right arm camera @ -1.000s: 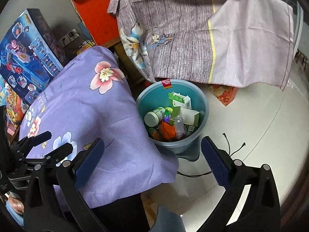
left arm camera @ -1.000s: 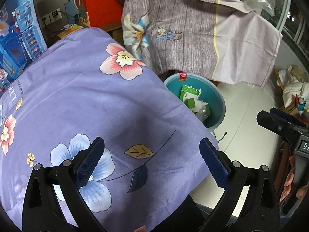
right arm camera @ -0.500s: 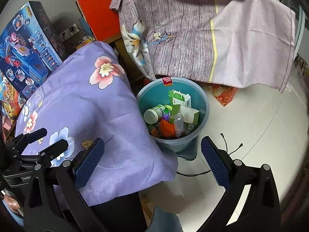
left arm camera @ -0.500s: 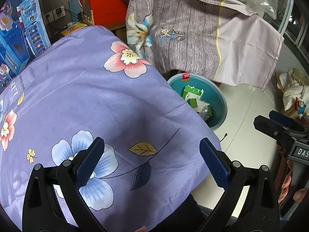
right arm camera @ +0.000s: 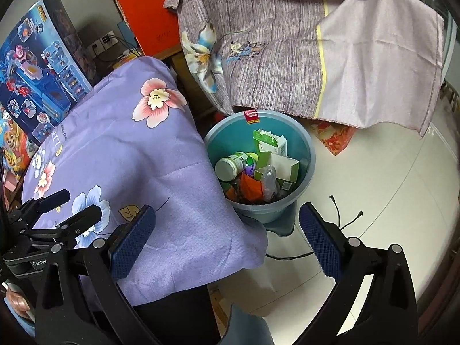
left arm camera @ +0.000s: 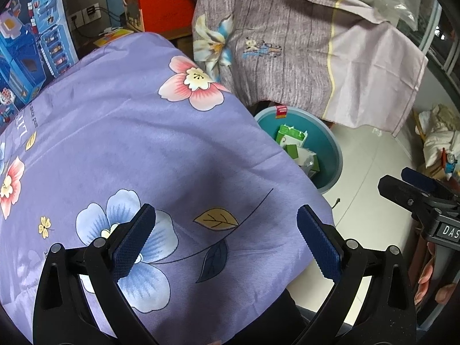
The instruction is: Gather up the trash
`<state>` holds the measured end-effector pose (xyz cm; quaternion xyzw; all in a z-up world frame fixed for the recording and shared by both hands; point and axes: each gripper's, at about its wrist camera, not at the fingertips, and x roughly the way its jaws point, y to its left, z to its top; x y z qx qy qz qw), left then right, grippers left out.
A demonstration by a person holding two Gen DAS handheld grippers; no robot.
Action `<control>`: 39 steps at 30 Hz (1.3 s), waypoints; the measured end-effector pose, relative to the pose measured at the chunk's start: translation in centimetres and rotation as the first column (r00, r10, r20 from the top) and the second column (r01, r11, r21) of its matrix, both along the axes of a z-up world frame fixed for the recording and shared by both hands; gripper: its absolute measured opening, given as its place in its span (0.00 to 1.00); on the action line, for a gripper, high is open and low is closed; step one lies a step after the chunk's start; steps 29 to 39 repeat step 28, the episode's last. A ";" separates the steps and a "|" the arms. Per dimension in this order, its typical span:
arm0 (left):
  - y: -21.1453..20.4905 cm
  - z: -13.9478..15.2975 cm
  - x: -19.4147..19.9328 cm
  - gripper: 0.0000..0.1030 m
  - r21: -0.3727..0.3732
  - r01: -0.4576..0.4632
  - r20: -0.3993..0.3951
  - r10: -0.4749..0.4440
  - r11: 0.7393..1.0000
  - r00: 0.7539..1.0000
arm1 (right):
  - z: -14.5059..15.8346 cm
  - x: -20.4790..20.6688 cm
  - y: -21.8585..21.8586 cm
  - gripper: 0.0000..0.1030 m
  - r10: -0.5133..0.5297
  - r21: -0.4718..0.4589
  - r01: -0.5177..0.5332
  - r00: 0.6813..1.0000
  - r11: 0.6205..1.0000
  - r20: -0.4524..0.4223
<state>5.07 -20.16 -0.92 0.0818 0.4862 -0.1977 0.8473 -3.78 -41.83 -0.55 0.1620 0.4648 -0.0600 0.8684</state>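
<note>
A teal trash bin (right arm camera: 303,146) stands on the pale floor beside the table. It holds a white and green carton (right arm camera: 270,141), a white bottle (right arm camera: 230,166), an orange wrapper (right arm camera: 251,187) and a clear crumpled bottle (right arm camera: 268,179). In the left wrist view the bin (left arm camera: 330,143) is half hidden by the table's edge. My left gripper (left arm camera: 227,238) is open above the purple flowered tablecloth (left arm camera: 129,132), holding nothing. My right gripper (right arm camera: 227,238) is open and empty, hovering near the table's corner in front of the bin. The left gripper (right arm camera: 54,215) also shows at the right wrist view's left edge.
A grey-purple cloth (right arm camera: 302,43) hangs behind the bin. An orange box (right arm camera: 146,14) and a blue toy box (right arm camera: 40,69) stand at the back by wall sockets. A black cable (right arm camera: 339,221) lies on the floor. Red patterned paper (right arm camera: 333,139) lies under the cloth.
Both grippers drifted slightly; the views shifted a little, the left wrist view showing more of the far wall. Both stay open and empty.
</note>
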 end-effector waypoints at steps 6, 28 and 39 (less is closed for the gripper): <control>0.1 -0.5 0.2 0.96 0.017 -0.017 0.003 0.017 1.000 1.000 | -0.5 0.2 0.0 0.93 -0.001 0.004 0.001 1.000 1.000 -0.011; -0.2 -0.9 0.1 0.96 0.044 -0.019 -0.001 0.019 0.999 1.000 | -0.3 0.5 -0.5 0.93 -0.009 -0.013 0.008 1.000 1.000 -0.012; -0.2 -0.9 0.1 0.96 0.044 -0.019 -0.001 0.019 0.999 1.000 | -0.3 0.5 -0.5 0.93 -0.009 -0.013 0.008 1.000 1.000 -0.012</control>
